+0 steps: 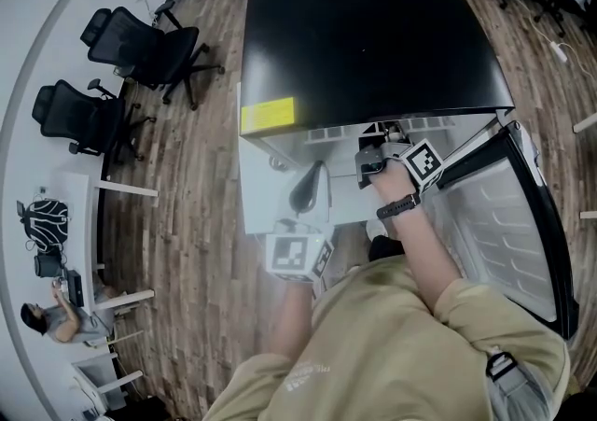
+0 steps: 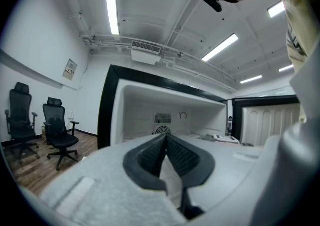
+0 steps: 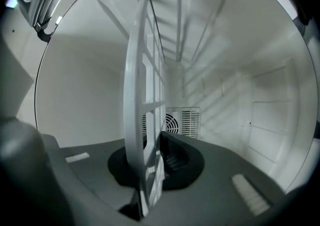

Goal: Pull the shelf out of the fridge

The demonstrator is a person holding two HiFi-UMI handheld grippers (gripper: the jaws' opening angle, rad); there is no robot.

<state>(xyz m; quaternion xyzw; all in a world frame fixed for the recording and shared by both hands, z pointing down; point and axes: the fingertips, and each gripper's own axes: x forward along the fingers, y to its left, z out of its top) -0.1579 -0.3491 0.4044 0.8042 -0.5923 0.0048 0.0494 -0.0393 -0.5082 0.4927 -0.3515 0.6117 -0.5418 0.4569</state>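
The black-topped fridge [image 1: 373,46] stands with its door [image 1: 508,214] swung open to the right. My right gripper [image 1: 375,156] reaches into the fridge's open front. In the right gripper view, the white grid shelf [image 3: 145,94] runs edge-on between the jaws, and my right gripper [image 3: 154,156] is shut on its front edge. My left gripper [image 1: 311,176] hangs lower in front of the fridge. In the left gripper view, my left gripper [image 2: 165,142] has its dark pads together with nothing between them, and it points at the fridge's white inside [image 2: 165,109].
A round fan vent [image 3: 175,120] sits in the fridge's back wall. Two black office chairs [image 1: 149,46] [image 1: 79,116] stand on the wooden floor at the left. A person [image 1: 47,316] sits by a white desk [image 1: 89,214] at the lower left.
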